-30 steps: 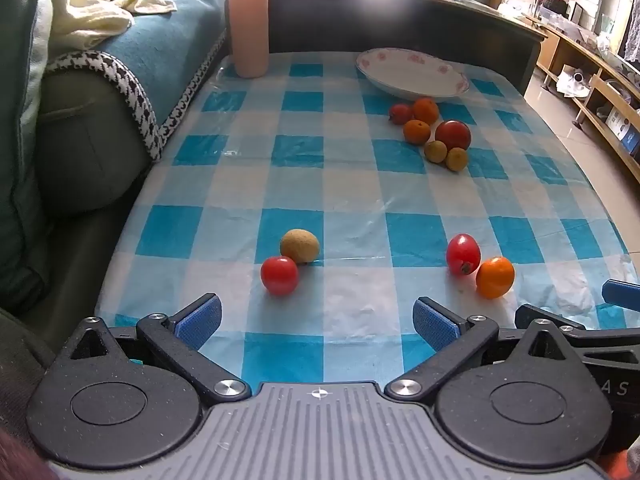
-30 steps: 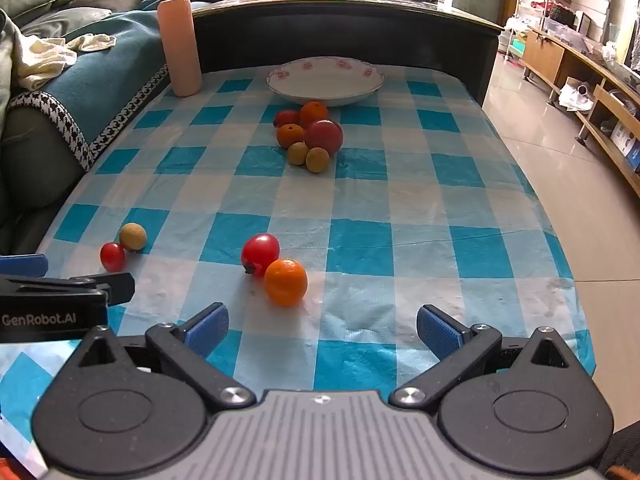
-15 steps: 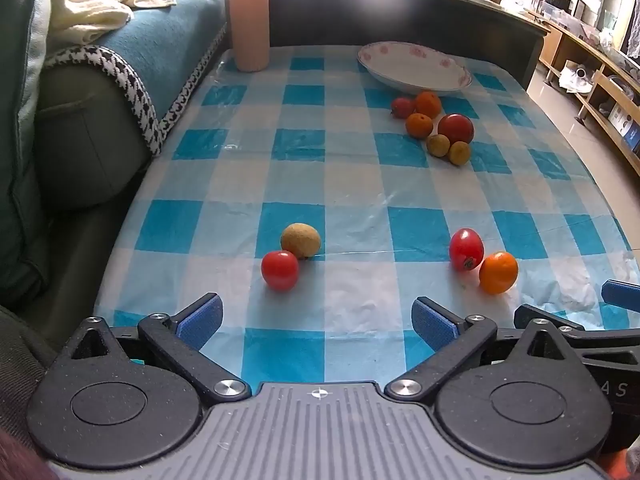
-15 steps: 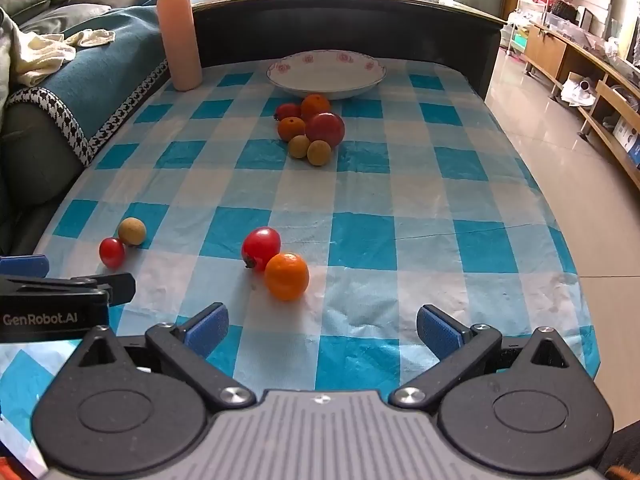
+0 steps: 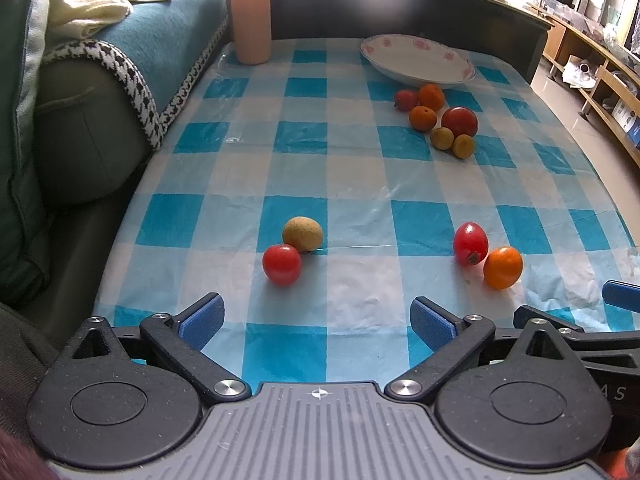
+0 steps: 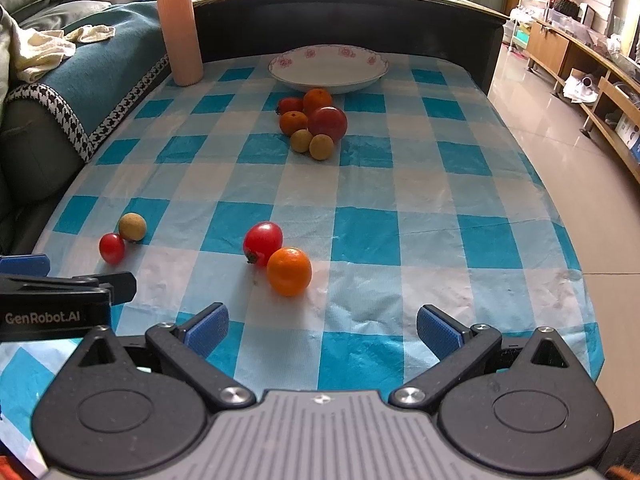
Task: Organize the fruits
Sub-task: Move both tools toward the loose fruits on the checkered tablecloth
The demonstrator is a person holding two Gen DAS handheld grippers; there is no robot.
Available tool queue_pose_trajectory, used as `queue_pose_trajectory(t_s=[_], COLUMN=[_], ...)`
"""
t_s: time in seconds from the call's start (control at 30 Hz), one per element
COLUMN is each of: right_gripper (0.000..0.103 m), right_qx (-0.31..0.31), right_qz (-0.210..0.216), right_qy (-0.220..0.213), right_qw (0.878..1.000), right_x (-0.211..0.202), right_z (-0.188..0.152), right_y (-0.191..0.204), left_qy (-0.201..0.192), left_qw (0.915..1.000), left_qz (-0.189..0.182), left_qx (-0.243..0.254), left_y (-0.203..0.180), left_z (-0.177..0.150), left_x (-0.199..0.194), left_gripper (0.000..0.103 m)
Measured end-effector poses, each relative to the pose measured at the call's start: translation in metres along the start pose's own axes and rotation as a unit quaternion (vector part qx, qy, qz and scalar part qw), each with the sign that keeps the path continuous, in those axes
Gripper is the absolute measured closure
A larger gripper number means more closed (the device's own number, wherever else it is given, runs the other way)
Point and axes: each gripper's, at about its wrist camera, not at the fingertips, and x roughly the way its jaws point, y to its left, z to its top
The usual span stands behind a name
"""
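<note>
Both hand-held grippers, left hand-held gripper [image 5: 316, 322] and right hand-held gripper [image 6: 322, 330], sit wide open and empty at the near edge of the table [image 6: 460, 240]. Closest are a small tomato [image 5: 281, 264] touching a brownish fruit [image 5: 302, 234], plus a tomato [image 6: 262, 242] against an orange [image 6: 289, 271]. Farther back there's a fruit pile [image 6: 314, 124] right beside the empty plate [image 6: 328, 68]. Looks like pickup hasn't started; I'd guess the next move is reaching for the nearest fruit.

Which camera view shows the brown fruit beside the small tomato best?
The left wrist view: the brown fruit lies near and central, touching the small tomato. In the right wrist view it is smaller, near the left edge.
</note>
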Motion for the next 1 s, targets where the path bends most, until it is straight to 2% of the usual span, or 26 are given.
queue_pose_trajectory(t_s=[1.0], right_gripper=[0.0], right_qx=[0.0], right_qz=[0.0], right_qy=[0.007], right_qw=[1.0], right_x=[0.005], right_z=[-0.0008], right_y=[0.001], left_qy=[0.006], left_qw=[1.0], left_qz=[0.0], left_qx=[0.003], left_y=[-0.0037], left_z=[-0.0004], left_x=[0.0025], left_gripper=[0.008])
